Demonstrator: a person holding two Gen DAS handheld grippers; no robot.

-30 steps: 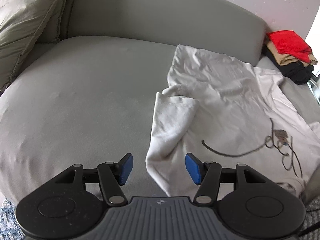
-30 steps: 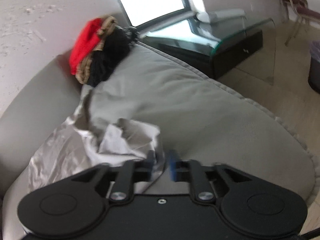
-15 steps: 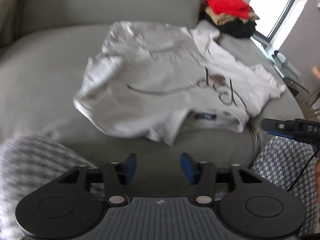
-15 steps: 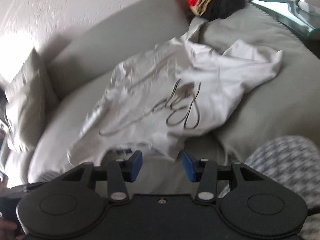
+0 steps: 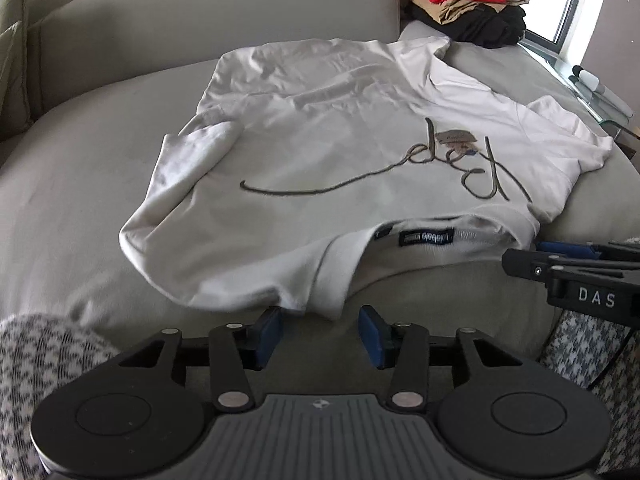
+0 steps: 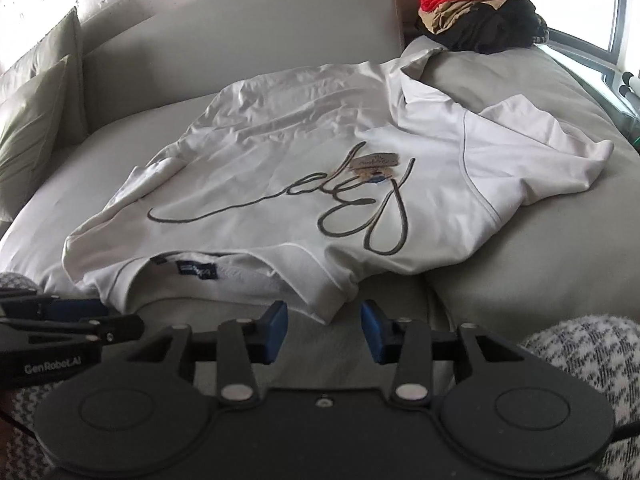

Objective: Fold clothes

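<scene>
Your left gripper (image 5: 320, 330) sits at the bottom centre of the left wrist view, jaws partly apart, nothing pinched; the near hem corner of the white t-shirt (image 5: 340, 148) droops just above the gap, and I cannot tell if it touches the blue pads (image 5: 267, 330). Your right gripper (image 6: 324, 330) is the same story at the bottom centre of the right wrist view: jaws partly apart, empty, with a shirt corner hanging just above the gap. The t-shirt lies spread across the middle of both frames on the grey sofa (image 5: 80, 168), front side up, collar end nearest you with the dark neck label (image 5: 426, 238) showing. A dark script print (image 6: 360, 216) runs across the chest, and a small paper tag (image 6: 374, 162) lies on it. 1 sleeve is bunched on the left side of the frame, the other spreads out to the right. A pile of folded clothes (image 5: 468, 0), red on top, then tan, then black, sits at the upper right, just beyond the far edge of the shirt. A green cushion (image 6: 36, 120) leans at the left edge of the right wrist view. Checked fabric (image 6: 580, 364) fills the lower corners. Each gripper shows at the side edge of the other's view.
</scene>
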